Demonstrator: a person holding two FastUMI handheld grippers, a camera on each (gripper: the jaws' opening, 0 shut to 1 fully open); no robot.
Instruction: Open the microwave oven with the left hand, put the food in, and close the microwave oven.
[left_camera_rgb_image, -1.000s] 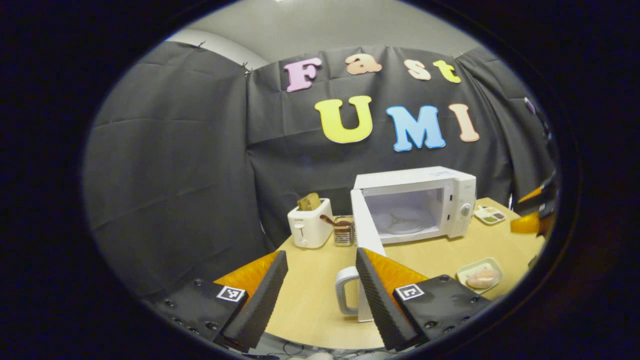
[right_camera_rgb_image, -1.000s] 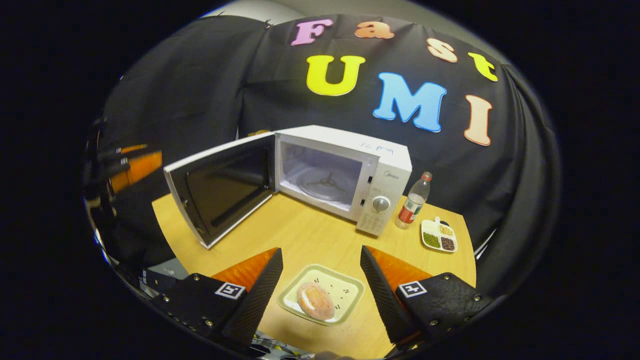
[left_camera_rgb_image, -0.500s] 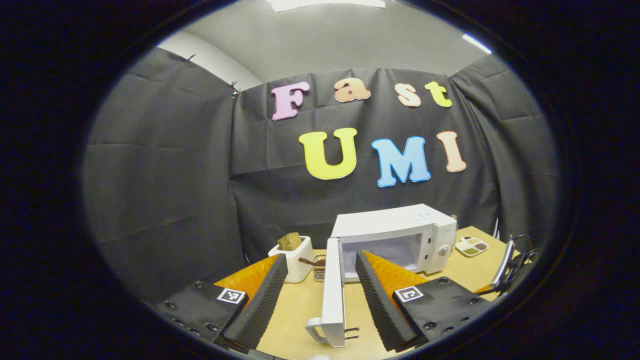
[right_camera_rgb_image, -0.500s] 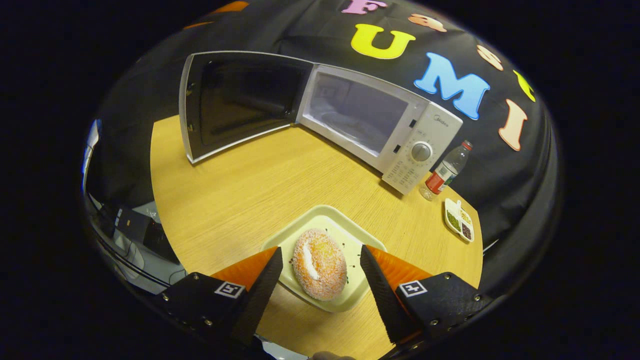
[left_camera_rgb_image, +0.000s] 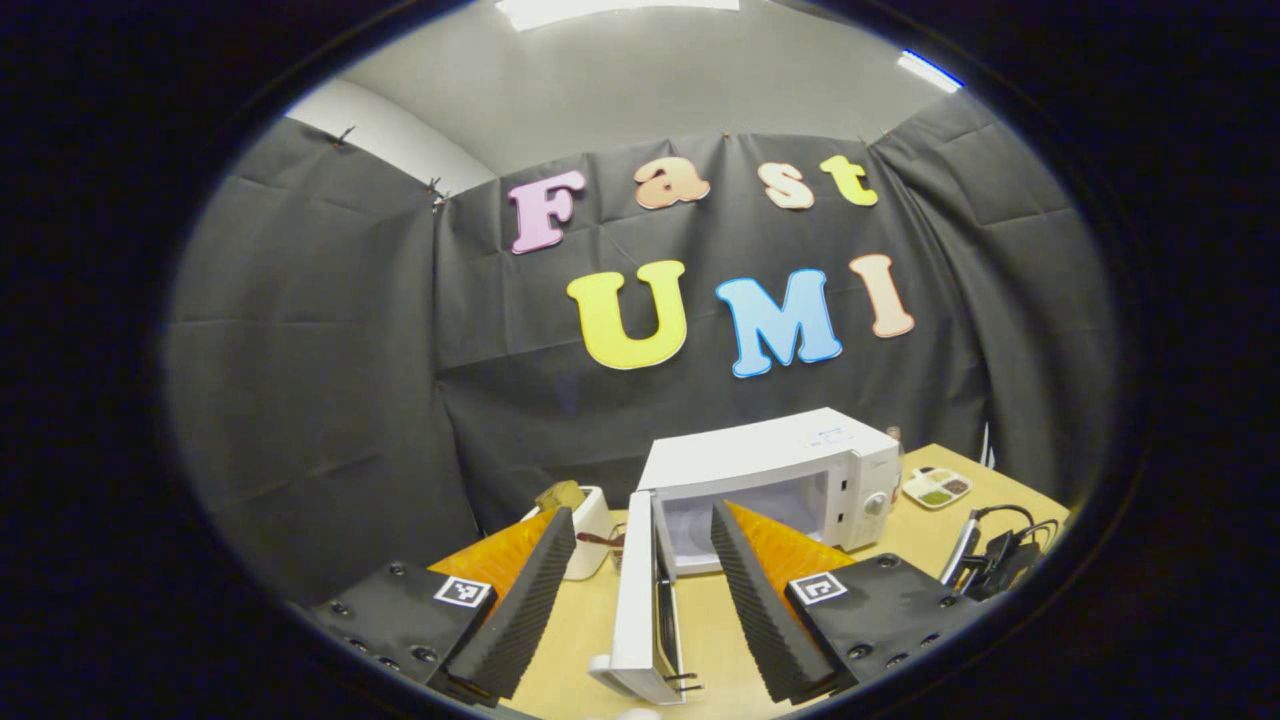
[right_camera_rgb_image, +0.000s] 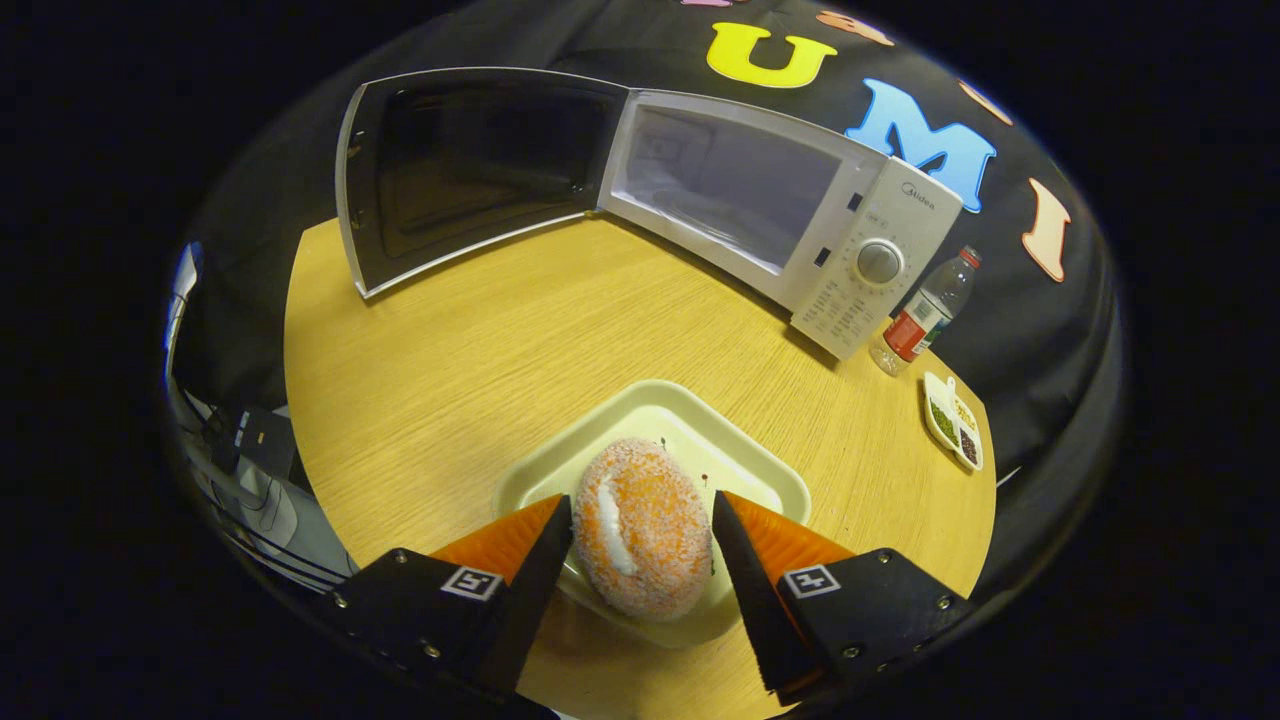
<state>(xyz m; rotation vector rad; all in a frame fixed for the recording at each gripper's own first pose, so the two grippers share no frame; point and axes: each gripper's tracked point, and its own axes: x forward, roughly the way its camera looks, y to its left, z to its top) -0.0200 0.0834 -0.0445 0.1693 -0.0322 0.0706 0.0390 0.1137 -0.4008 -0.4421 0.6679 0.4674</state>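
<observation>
Both claws gape: right claw (right_camera_rgb_image: 640, 545) flanks the doughnut (right_camera_rgb_image: 641, 527); left claw (left_camera_rgb_image: 640, 575) brackets the microwave door's (left_camera_rgb_image: 637, 600) edge.

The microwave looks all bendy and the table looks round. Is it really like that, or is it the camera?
It's the camera. In the right gripper view the fisheye lens bows the microwave and curves the table edge; the donut stays sharp. In the left gripper view the ceiling lights glare white.

Toaster (left_camera_rgb_image: 590, 530), bottle (right_camera_rgb_image: 925, 312), sectioned dish (right_camera_rgb_image: 955, 433).
</observation>
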